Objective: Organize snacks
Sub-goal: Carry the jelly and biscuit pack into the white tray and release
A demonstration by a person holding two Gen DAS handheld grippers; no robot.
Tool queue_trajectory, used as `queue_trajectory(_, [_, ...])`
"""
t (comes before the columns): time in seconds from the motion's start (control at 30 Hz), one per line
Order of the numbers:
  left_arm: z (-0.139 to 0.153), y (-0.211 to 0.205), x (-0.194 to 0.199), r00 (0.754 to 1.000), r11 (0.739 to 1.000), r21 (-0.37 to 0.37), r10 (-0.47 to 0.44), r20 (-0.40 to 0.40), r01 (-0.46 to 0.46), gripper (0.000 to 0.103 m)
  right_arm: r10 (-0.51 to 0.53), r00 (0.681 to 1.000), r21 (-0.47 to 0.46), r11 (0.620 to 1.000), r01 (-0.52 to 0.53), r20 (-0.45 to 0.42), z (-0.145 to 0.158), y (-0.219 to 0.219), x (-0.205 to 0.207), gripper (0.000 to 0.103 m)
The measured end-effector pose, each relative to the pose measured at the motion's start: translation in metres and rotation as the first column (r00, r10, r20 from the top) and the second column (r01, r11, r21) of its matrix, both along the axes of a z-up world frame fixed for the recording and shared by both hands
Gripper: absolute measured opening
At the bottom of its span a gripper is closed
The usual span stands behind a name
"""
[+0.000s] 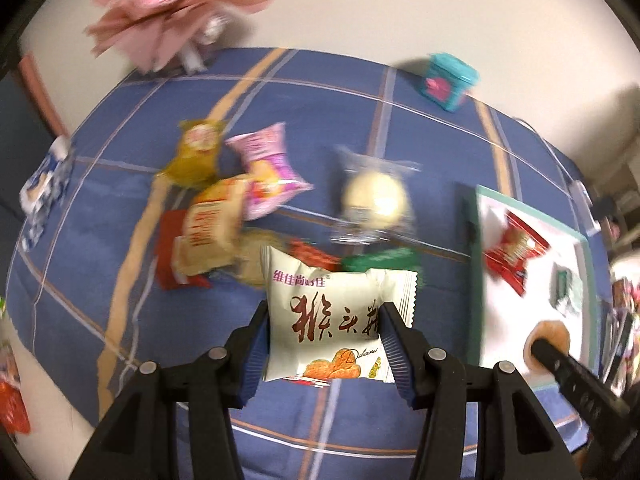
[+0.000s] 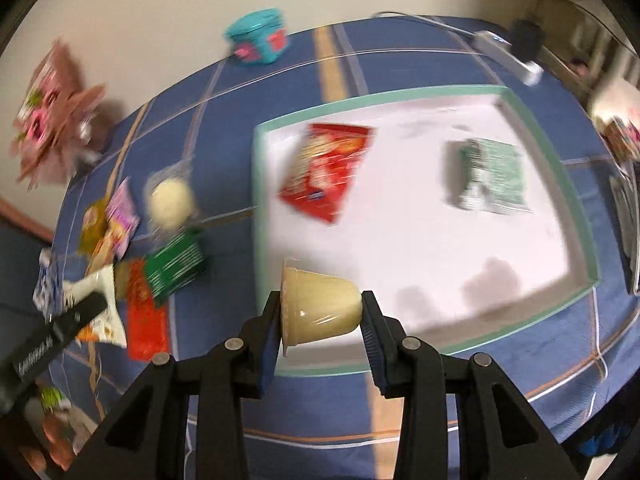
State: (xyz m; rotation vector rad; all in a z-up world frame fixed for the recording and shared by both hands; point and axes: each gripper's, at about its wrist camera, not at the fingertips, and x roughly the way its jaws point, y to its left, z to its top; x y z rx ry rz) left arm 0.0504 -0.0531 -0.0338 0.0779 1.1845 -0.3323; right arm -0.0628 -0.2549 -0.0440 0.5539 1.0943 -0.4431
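My left gripper (image 1: 324, 320) is shut on a white snack packet (image 1: 336, 320) with red Chinese lettering, held above the blue checked tablecloth. Behind it lies a pile of loose snacks: a yellow packet (image 1: 196, 152), a pink packet (image 1: 266, 172), an orange packet (image 1: 212, 224), a clear-wrapped round pastry (image 1: 376, 200) and a green packet (image 1: 380, 260). My right gripper (image 2: 320, 312) is shut on a pale yellow pudding cup (image 2: 320, 308), held on its side over the near left corner of the white tray (image 2: 440, 240). The tray holds a red packet (image 2: 328, 172) and a green-white packet (image 2: 492, 176).
A teal box (image 2: 258, 36) stands at the table's far edge by the wall. A pink paper bouquet (image 1: 168, 12) sits at the far left corner. A white power strip (image 2: 504, 52) lies at the far right. A blue-white packet (image 1: 44, 184) sits at the left edge.
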Motion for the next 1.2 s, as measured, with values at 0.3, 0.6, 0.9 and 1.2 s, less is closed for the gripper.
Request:
queue_trajectory(0.3, [0.01,-0.076,-0.041,0.979,0.979,-0.009,-0.202,0.022,0.202,0.056,-0.201,0.98,0.027,0.979,0.201,-0.005,-0.005,-0.07,-0.048,0.04])
queue_trajectory(0.6, [0.0,-0.131,-0.068,0.945,0.944,-0.01,-0.328,0.006,0.328,0.056,-0.32,0.947,0.043,0.946,0.32,-0.011,-0.017,-0.115,-0.083,0.04])
queue_trajectory(0.9, [-0.022,-0.158,-0.069,0.927,0.927,0.024,-0.374,0.012,0.374,0.056,-0.35,0.936,0.06,0.935,0.351,-0.027,-0.027,-0.129,-0.093,0.04])
queue_trajectory(1.2, [-0.031,-0.163,-0.067,0.925,0.925,0.031,-0.38,-0.002,0.38,0.06,-0.329,0.943,0.053,0.942,0.331,-0.051,-0.036,-0.128,-0.083,0.04])
